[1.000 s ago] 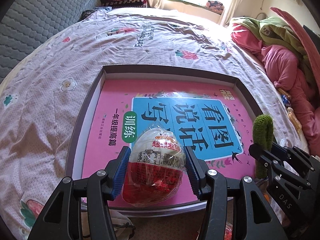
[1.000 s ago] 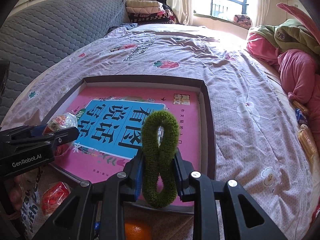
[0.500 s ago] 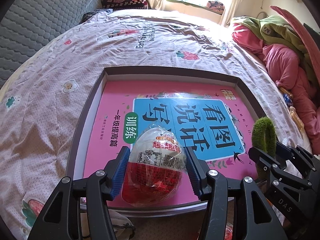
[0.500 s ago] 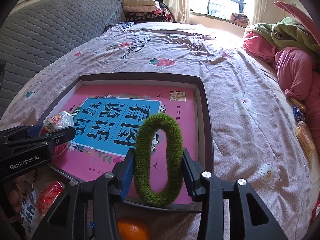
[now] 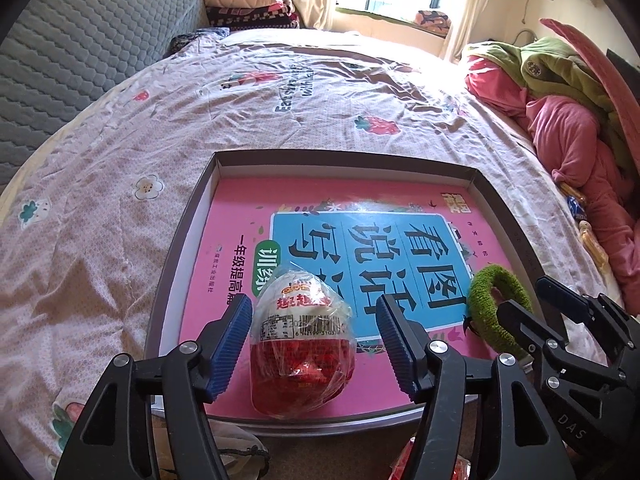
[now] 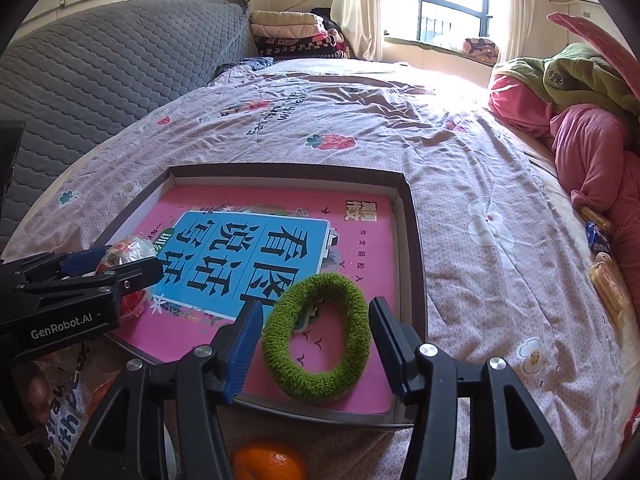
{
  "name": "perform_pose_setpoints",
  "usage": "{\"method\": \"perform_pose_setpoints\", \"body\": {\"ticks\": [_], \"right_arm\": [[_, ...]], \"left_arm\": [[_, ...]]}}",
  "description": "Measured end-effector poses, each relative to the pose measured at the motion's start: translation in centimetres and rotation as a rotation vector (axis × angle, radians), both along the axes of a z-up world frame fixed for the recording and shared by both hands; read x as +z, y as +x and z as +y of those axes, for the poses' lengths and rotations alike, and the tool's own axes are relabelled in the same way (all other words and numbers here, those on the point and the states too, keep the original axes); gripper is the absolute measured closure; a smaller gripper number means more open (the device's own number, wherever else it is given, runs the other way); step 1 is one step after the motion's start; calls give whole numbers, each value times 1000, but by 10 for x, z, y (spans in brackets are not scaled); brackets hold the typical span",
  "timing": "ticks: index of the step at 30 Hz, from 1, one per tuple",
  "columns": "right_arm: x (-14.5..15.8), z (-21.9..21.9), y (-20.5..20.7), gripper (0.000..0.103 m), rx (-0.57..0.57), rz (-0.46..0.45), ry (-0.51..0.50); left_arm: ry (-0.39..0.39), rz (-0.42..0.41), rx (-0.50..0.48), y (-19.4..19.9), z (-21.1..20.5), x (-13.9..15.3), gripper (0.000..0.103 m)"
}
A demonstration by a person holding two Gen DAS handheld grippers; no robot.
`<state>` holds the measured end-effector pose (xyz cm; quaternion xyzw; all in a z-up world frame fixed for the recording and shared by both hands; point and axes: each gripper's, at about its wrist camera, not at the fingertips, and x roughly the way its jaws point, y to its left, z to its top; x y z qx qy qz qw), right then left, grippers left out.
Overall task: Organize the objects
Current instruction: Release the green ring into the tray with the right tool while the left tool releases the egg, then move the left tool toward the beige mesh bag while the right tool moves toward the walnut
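Observation:
A shallow dark-rimmed box (image 5: 182,236) (image 6: 414,248) lies on the bed with a pink and blue book (image 5: 360,240) (image 6: 248,240) inside it. My left gripper (image 5: 314,340) is open around a red and white wrapped egg-shaped snack (image 5: 302,344), which rests on the book at the box's near edge; the pads stand clear of it. My right gripper (image 6: 316,344) is open around a fuzzy green hair ring (image 6: 318,330), which lies on the book in the near right corner. The ring also shows in the left wrist view (image 5: 494,308).
An orange (image 6: 268,460) lies below the box's near edge. A printed bag (image 6: 60,416) and red packets sit at the lower left. Pink and green bedding (image 6: 580,128) is piled on the right, with wrapped snacks (image 6: 604,276) beside it. A grey quilted headboard (image 6: 100,68) stands to the left.
Both grippers have opened. The snack and the green ring, held a second ago, now rest on the book with the pads apart from them; the ring has sprung from squeezed flat to round.

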<state>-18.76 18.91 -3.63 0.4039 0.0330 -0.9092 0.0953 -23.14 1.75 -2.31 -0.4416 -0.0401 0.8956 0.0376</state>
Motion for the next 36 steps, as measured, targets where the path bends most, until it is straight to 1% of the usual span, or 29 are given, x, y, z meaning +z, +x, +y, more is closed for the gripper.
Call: {"method": "perform_pose_setpoints", "body": {"ticks": [6, 11, 20, 30, 36], "right_arm": [[7, 1, 3, 47, 1, 24, -5], [14, 1, 7, 42, 11, 45, -15], [30, -3, 23, 42, 32, 96, -26], [45, -3, 43, 41, 50, 139, -45], [51, -8, 60, 41, 71, 158, -47]], "left_arm": [[4, 31, 9, 8, -2, 15, 36], [-1, 67, 14, 20, -3, 30, 36], [4, 101, 26, 46, -12, 51, 36], [-5, 110, 71, 74, -30, 57, 36], [-7, 105, 74, 89, -37, 56, 36]]}}
